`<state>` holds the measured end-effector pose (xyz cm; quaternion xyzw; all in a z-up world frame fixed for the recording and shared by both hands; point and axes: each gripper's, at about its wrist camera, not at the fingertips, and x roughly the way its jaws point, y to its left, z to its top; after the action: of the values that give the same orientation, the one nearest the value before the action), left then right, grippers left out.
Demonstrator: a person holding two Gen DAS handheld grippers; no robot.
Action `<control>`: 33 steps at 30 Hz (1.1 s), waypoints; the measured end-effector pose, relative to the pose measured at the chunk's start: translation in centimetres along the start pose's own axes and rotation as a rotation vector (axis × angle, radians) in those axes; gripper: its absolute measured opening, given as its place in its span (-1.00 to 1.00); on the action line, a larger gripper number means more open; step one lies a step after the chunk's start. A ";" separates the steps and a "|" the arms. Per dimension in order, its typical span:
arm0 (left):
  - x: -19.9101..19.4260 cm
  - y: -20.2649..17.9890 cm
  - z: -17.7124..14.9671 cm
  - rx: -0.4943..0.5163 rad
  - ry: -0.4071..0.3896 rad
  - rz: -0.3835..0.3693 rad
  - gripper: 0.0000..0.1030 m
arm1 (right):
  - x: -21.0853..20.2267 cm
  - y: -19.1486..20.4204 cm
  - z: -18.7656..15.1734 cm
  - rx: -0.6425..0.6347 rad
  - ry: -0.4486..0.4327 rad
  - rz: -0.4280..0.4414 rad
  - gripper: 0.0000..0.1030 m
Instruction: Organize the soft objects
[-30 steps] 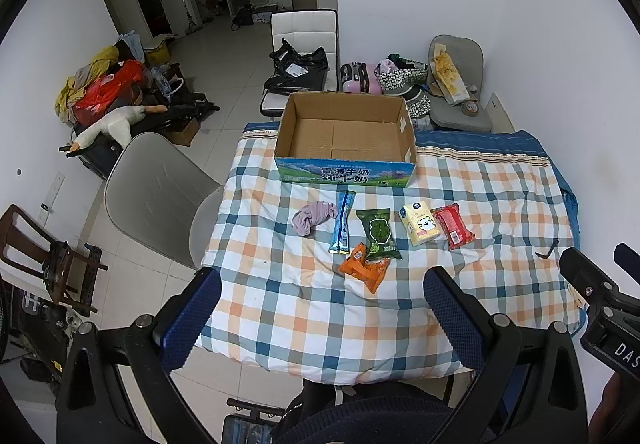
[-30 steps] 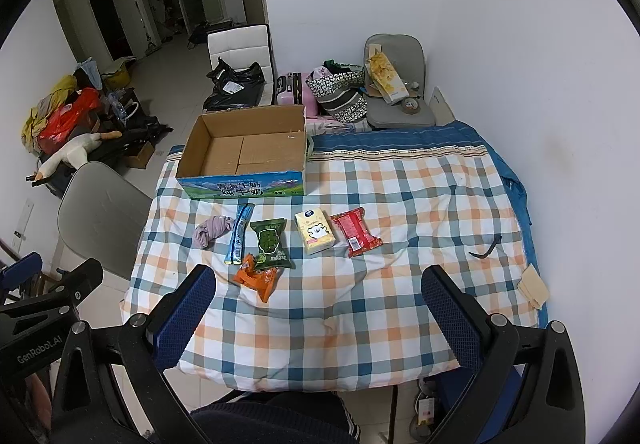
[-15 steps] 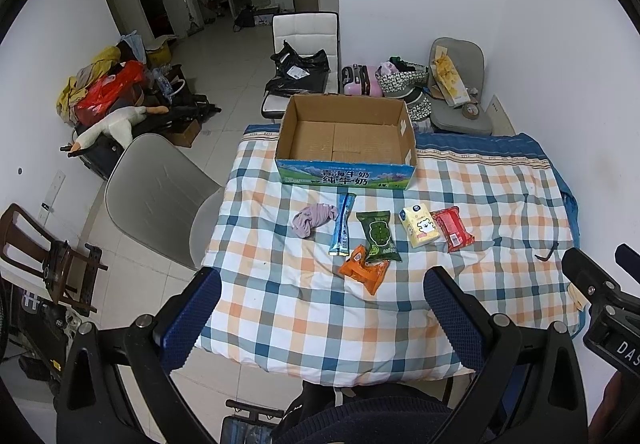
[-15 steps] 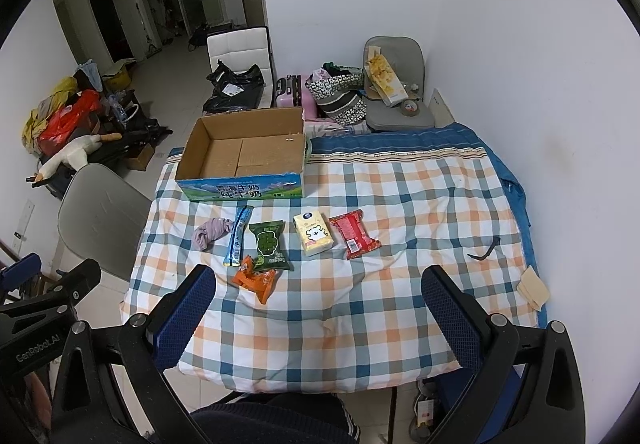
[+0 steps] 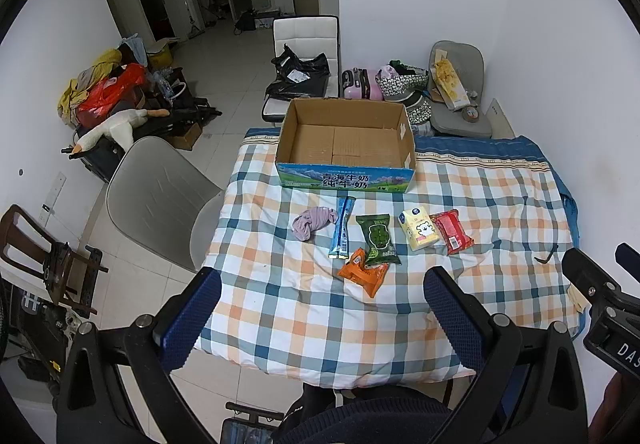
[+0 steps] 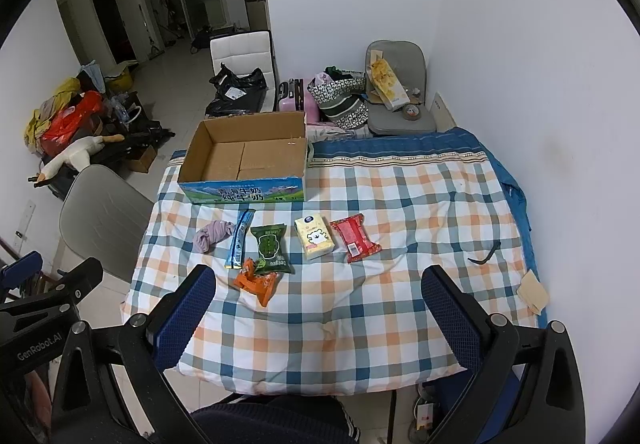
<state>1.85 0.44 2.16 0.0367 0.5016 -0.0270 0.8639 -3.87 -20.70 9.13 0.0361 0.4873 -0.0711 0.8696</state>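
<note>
Both units high above the near edge of the worktop (image 5: 500, 196), which is covered by a checked blue/orange/white cloth.

Left hand-held gripper (image 5: 320, 308): blue-padded fingers spread wide, nothing between them. Right hand-held gripper (image 6: 318, 308): same, jaws apart and empty.

Open brown cardboard box with blue printed front (image 5: 346, 148) sits at the far side of the worktop, left of centre, nothing inside.

In front of the box, a loose row, left to right:
- crumpled mauve cloth (image 5: 312, 222)
- long light-blue sachet (image 5: 342, 232), just beside the cloth
- dark green snack packet (image 5: 378, 238)
- yellow tissue pack with a white animal print (image 5: 418, 230)
- red snack packet (image 5: 452, 230), touching the tissue pack

Orange crinkled packet (image 5: 362, 272) lies nearer, its corner tucked under the green packet.

Small dark strap (image 6: 486, 254) lies alone toward the right edge.
</note>
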 end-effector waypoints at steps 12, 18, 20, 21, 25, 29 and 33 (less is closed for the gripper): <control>0.0 0.0 -0.1 -0.001 0.001 -0.002 1.00 | 0.0 0.0 -0.1 0.000 -0.002 0.002 1.00; -0.1 0.0 -0.4 -0.001 -0.005 -0.002 1.00 | 0.0 -0.1 0.0 0.000 -0.001 0.003 1.00; -0.1 -0.1 -0.3 -0.001 -0.005 -0.003 1.00 | 0.0 -0.1 0.1 -0.002 -0.001 0.002 1.00; -0.1 -0.1 -0.3 -0.001 -0.004 -0.003 1.00 | 0.0 -0.1 0.0 -0.001 -0.001 0.003 1.00; -0.1 -0.1 -0.5 0.000 -0.004 -0.002 1.00 | 0.0 0.0 -0.2 -0.001 -0.003 0.002 1.00; -0.1 -0.1 -0.6 -0.002 -0.006 -0.002 1.00 | 0.0 -0.1 -0.1 -0.001 -0.003 0.003 1.00; -0.1 -0.1 -0.6 -0.003 -0.005 -0.003 1.00 | 0.0 0.0 -0.2 0.000 -0.003 0.003 1.00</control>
<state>1.28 0.39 1.96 0.0345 0.4994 -0.0274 0.8652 -4.03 -20.65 9.00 0.0366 0.4858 -0.0699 0.8705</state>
